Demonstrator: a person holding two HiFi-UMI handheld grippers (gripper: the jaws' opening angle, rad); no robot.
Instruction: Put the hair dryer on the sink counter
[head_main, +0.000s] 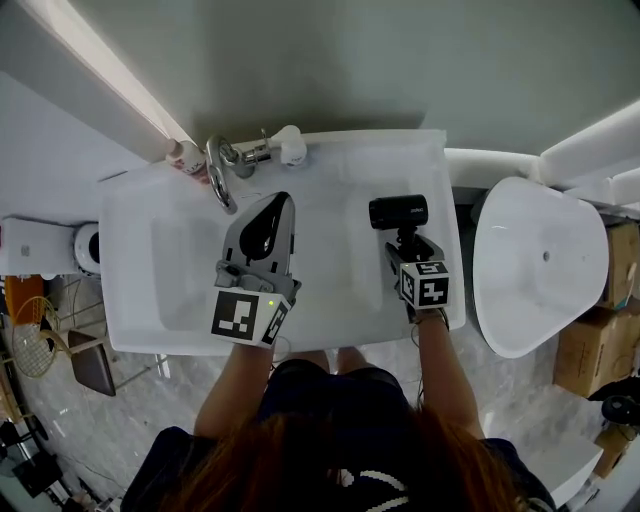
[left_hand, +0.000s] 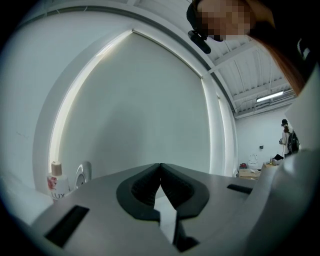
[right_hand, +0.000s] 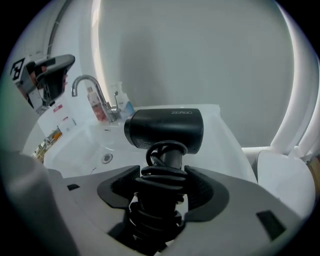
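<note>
The black hair dryer (head_main: 398, 211) (right_hand: 165, 129) has its cord wound round its handle. My right gripper (head_main: 406, 247) (right_hand: 162, 182) is shut on that wrapped handle, with the dryer's barrel lying crosswise just past the jaws. It is over the right part of the white sink counter (head_main: 340, 165); I cannot tell whether it touches the surface. My left gripper (head_main: 272, 208) (left_hand: 160, 167) hovers over the basin (head_main: 185, 275), shut, with nothing in it.
A chrome faucet (head_main: 222, 172) (right_hand: 89, 86) and small bottles (head_main: 185, 155) (right_hand: 96, 106) (left_hand: 56, 181) stand at the counter's back left. A white bowl-shaped fixture (head_main: 540, 262) sits right of the counter. A lit mirror wall rises behind.
</note>
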